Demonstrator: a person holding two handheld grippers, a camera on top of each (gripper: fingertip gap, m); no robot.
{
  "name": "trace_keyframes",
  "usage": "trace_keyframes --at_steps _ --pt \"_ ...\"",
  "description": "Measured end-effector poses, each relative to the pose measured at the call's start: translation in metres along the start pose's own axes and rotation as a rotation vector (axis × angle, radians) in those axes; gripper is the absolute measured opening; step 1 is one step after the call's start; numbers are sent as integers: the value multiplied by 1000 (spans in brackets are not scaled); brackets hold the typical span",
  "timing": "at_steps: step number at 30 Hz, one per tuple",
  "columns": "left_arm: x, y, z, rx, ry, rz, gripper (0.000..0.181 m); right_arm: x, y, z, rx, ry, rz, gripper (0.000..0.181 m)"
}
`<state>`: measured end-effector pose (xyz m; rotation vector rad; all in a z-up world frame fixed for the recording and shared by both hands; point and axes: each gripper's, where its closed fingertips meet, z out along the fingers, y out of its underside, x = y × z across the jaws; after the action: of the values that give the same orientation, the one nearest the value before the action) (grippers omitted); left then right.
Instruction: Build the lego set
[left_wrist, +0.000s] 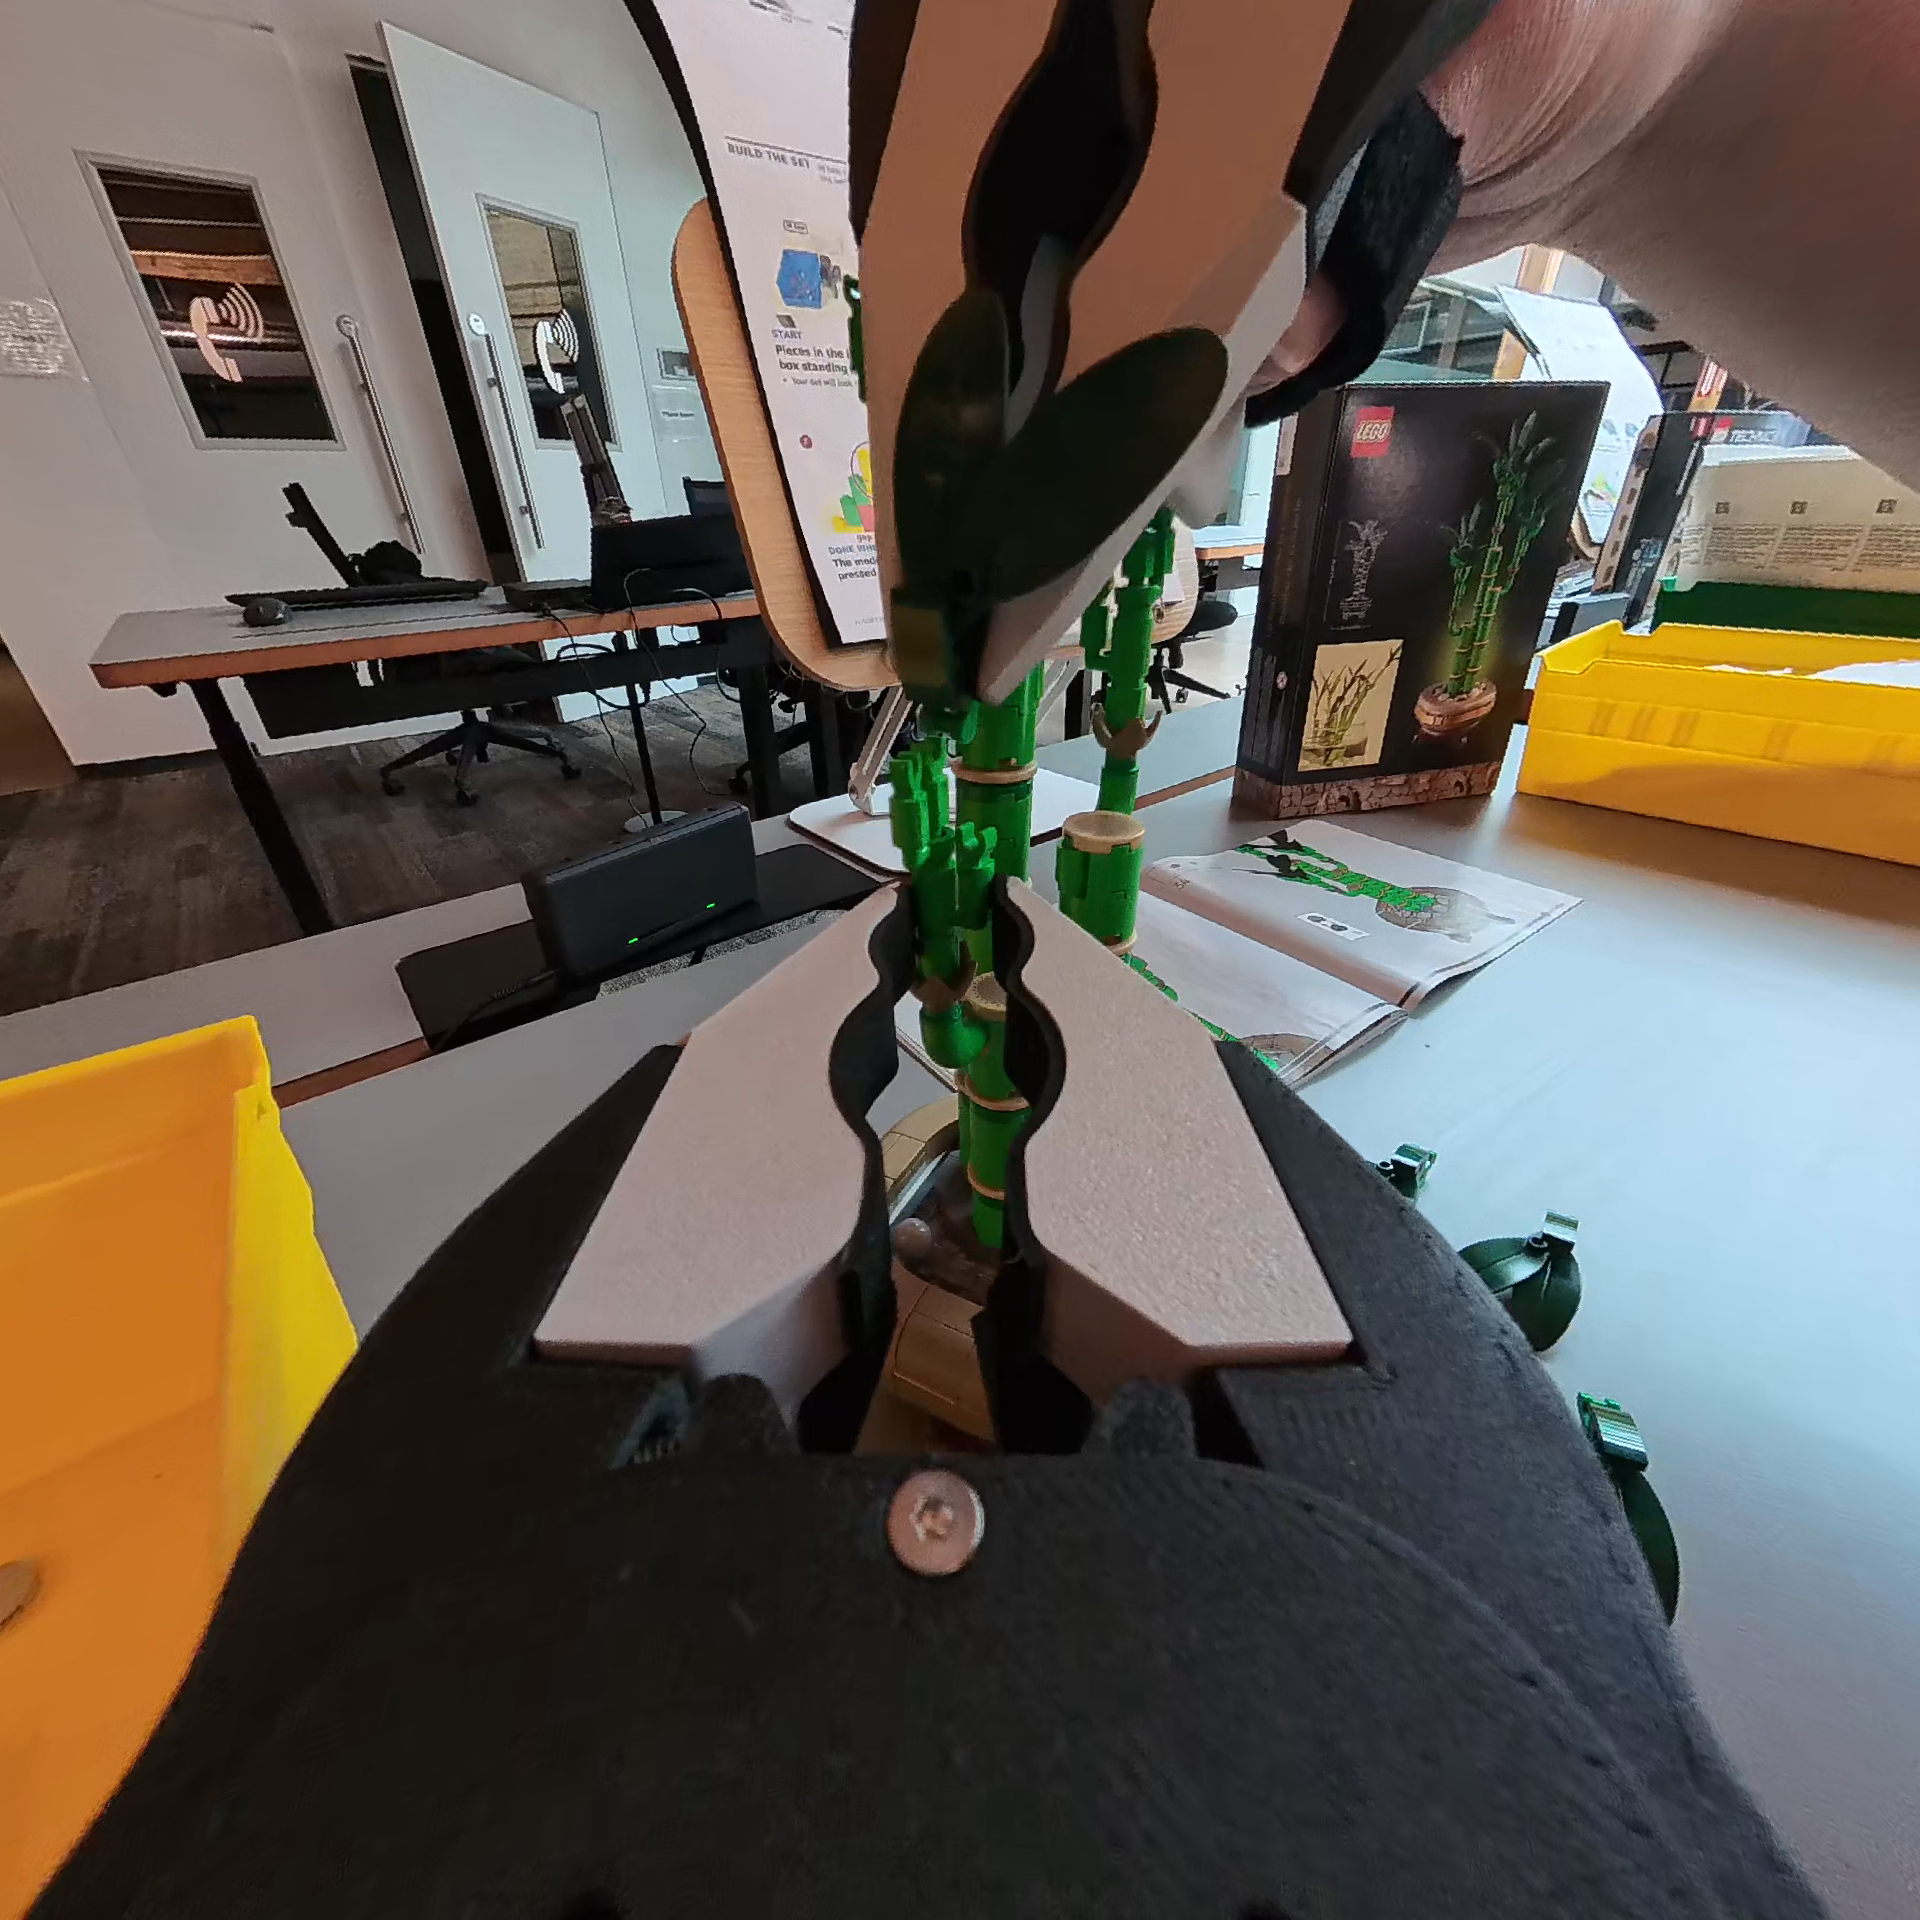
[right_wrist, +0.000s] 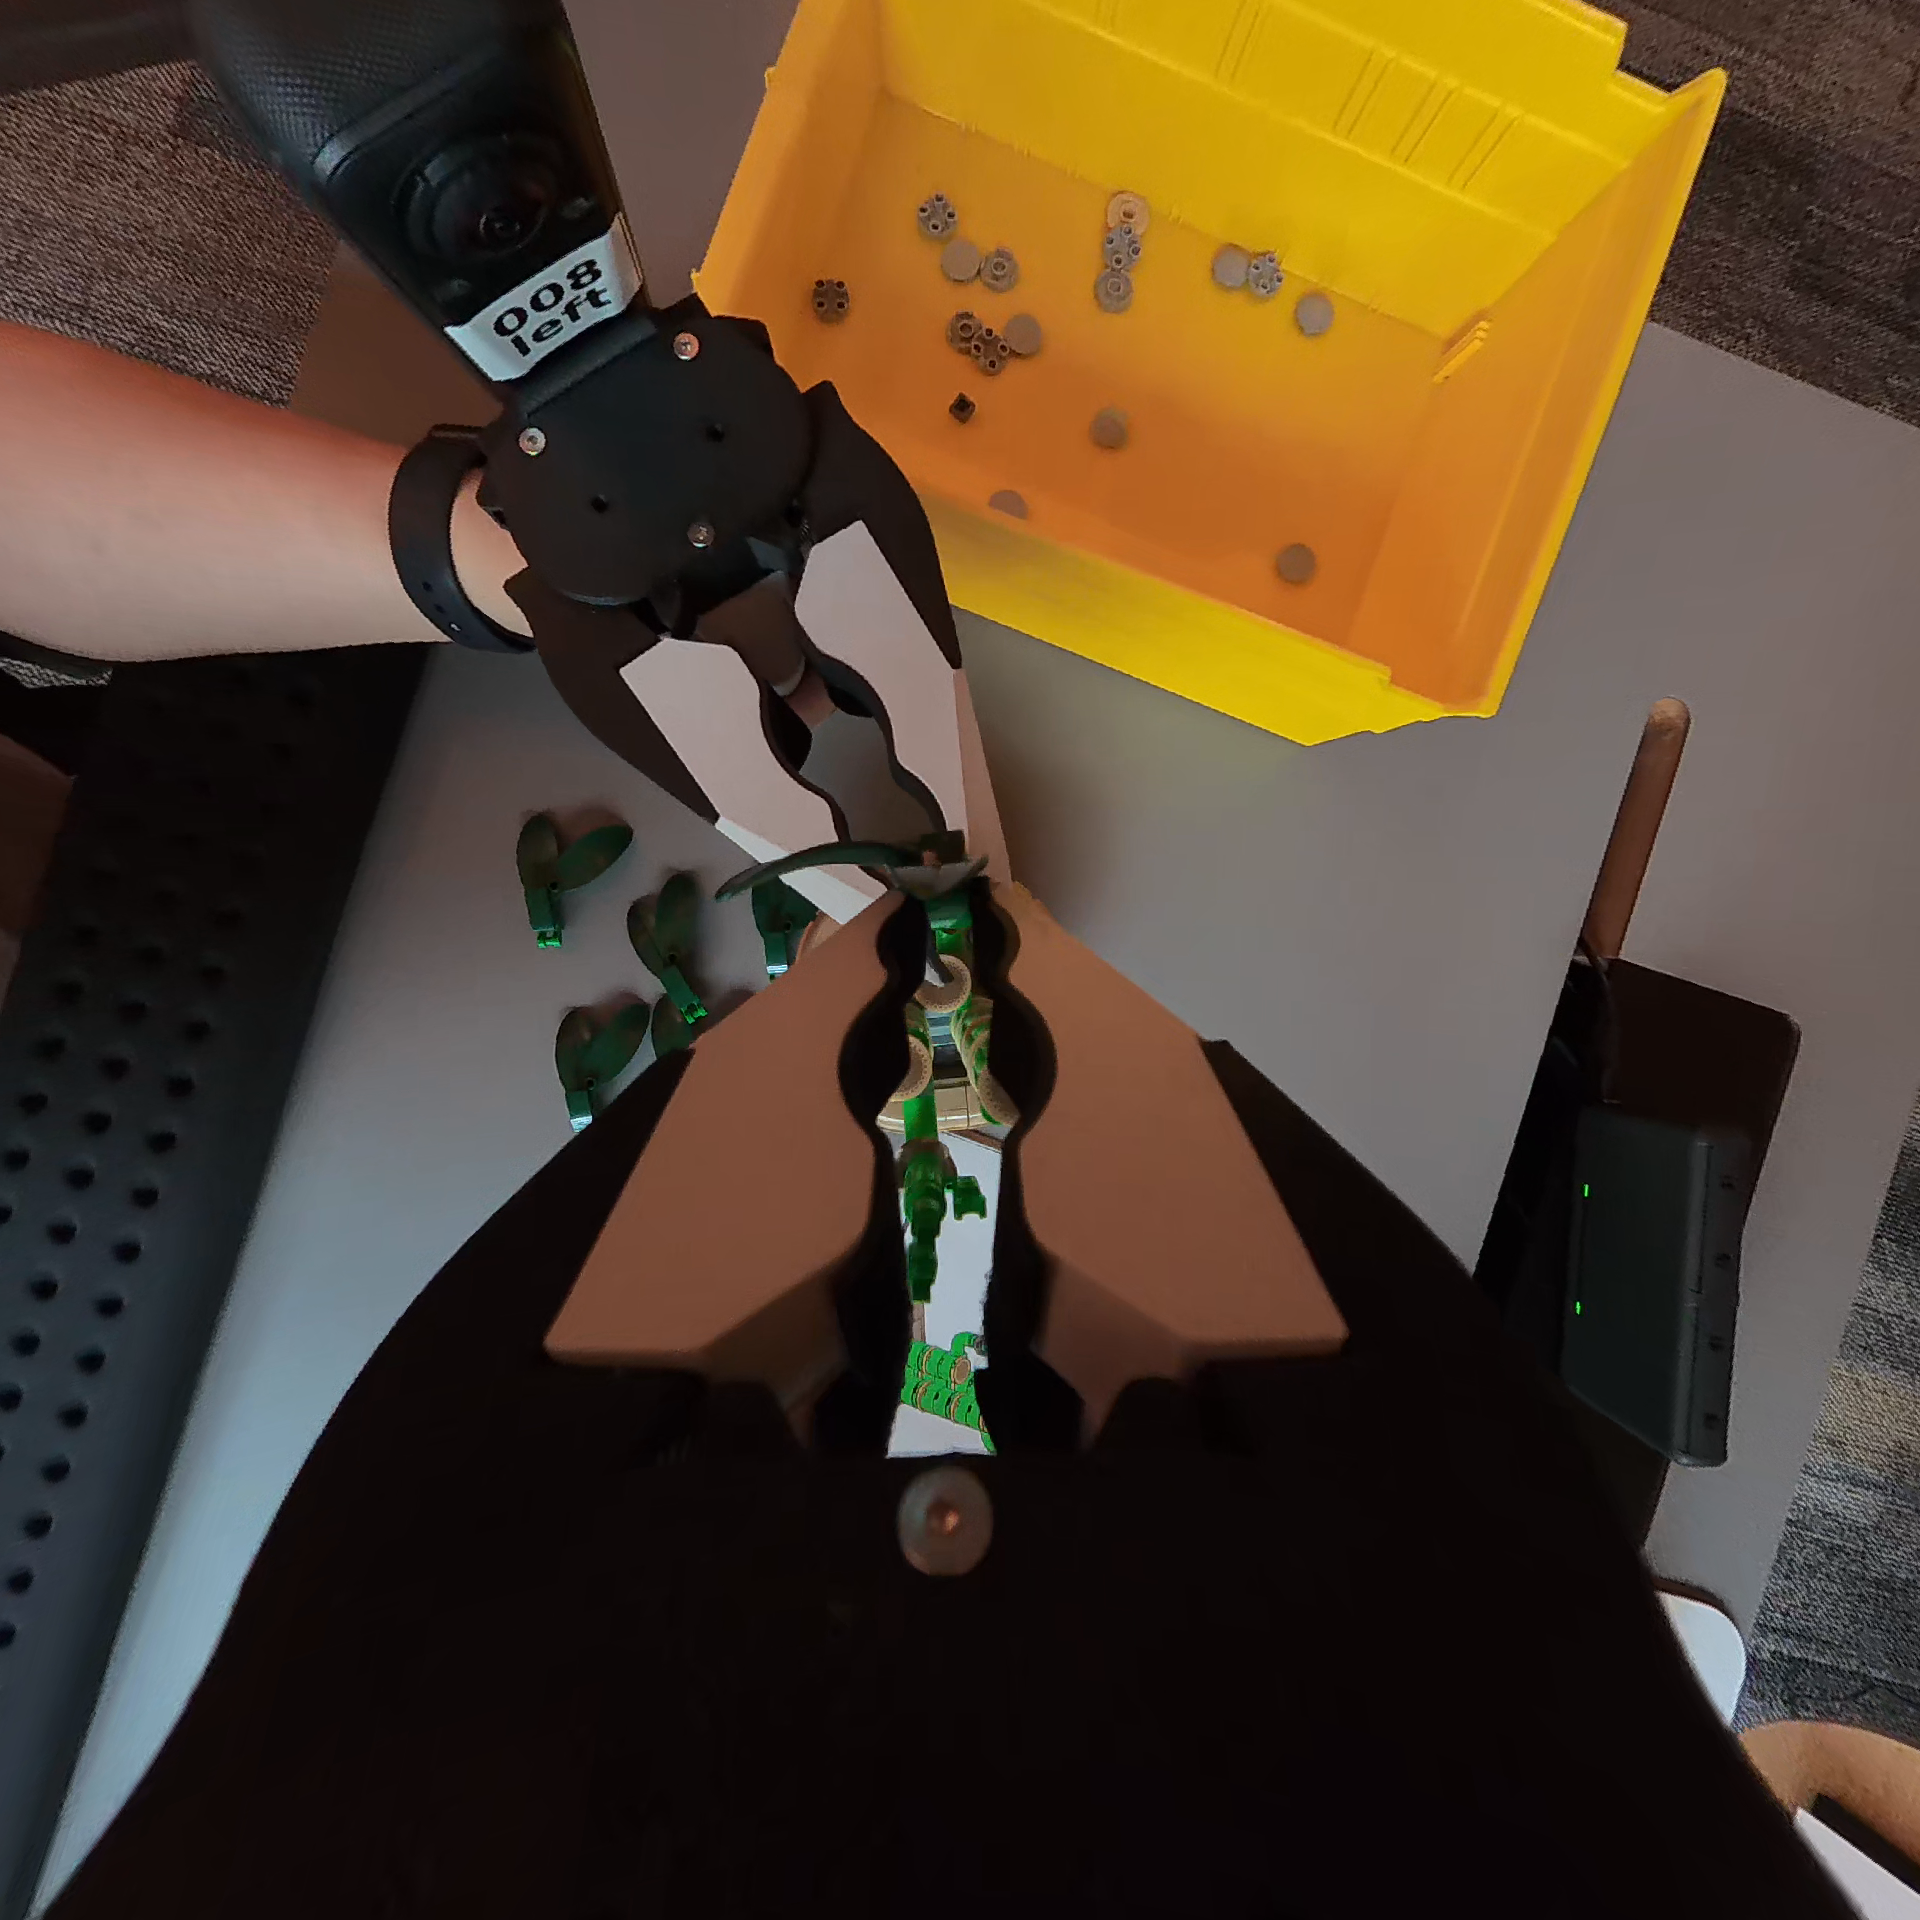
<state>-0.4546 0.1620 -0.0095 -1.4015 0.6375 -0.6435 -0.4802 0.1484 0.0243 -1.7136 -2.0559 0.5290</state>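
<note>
Left wrist view
Landmark: the green bamboo model (left_wrist: 992, 1049), a tall brick-built stalk with tan rings, standing in its tan pot on the grey table (left_wrist: 1662, 1195).
Left gripper (left_wrist: 951, 914): its two fingers are drawn close around the lower stalk of the model; I judge they pinch it to keep it steady.
Right gripper (left_wrist: 940, 665): it comes down from above the model and is pinching a dark green leaf piece (left_wrist: 1049, 478) at the top of the stalk.
Handling: the model looks light but tall and top-heavy. The joints between segments can snap apart, so I would hold the stiff stalk, not the thin side shoots.
Leaf handling: the blades look thin. The small clip end is the better place to grip.
Behind the model: the set box (left_wrist: 1423, 592) stands upright, and the open instruction booklet (left_wrist: 1351, 925) lies flat before it.
Yellow bin, right of the box (left_wrist: 1714, 727): its content is not visible from here.

Right wrist view
Model: seen from above between the right gripper's fingers, which stand narrow around the leaf piece at the top.
Left gripper: it reaches in from the upper left, with its tips at the model.
Spare leaves (right_wrist: 613, 966): several dark green pairs lie loose on the table, left of the model.
Yellow bin (right_wrist: 1455, 623): beyond the model, holding scattered small round grey and tan pieces (right_wrist: 1039, 301), with one small black piece.
</note>
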Motion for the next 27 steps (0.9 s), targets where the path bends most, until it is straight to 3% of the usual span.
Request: trace_keyframes --at_steps 27 --pt "3 -2 -1 25 13 34 13 -6 3 0 -18 -82 -8 7"
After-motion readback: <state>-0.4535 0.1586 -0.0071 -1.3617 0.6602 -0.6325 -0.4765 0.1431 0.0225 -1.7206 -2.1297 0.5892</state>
